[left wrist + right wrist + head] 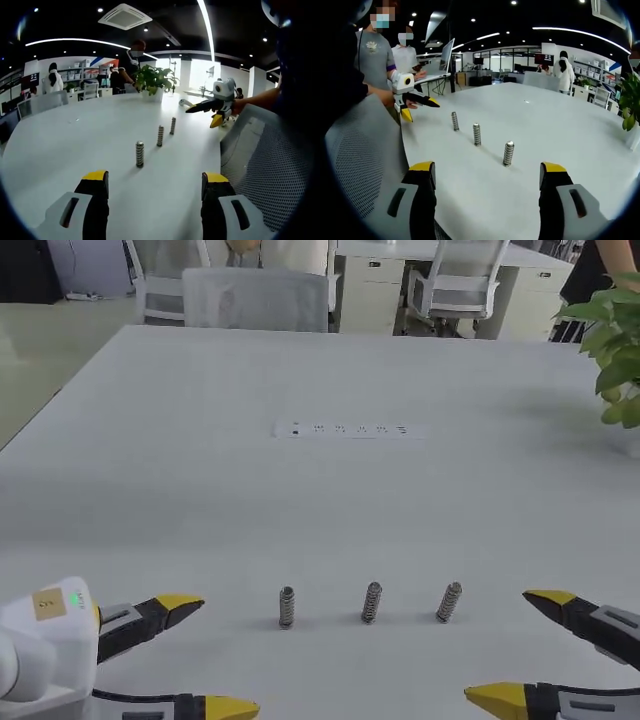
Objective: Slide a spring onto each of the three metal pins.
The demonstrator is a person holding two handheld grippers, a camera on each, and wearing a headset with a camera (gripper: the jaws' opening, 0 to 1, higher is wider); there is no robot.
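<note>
All three pins stand in a row near the front of the worktop [320, 500], and each already seems to be sleeved. The left pin [287, 607], the middle pin [372, 602] and the right pin [449, 602] all show ribbed turns along their length. In the right gripper view the spring [508, 153] on the nearest pin runs from the base up to what looks like a plain metal tip. The left tool [215, 655] sits off to the left of the row, its jaws spread wide with nothing between them. The right tool [510, 647] mirrors it on the right, likewise wide and empty, and both are apart from the pins. By this showing the threading looks finished, with little left beyond perhaps checking that each spring has seated fully down
</note>
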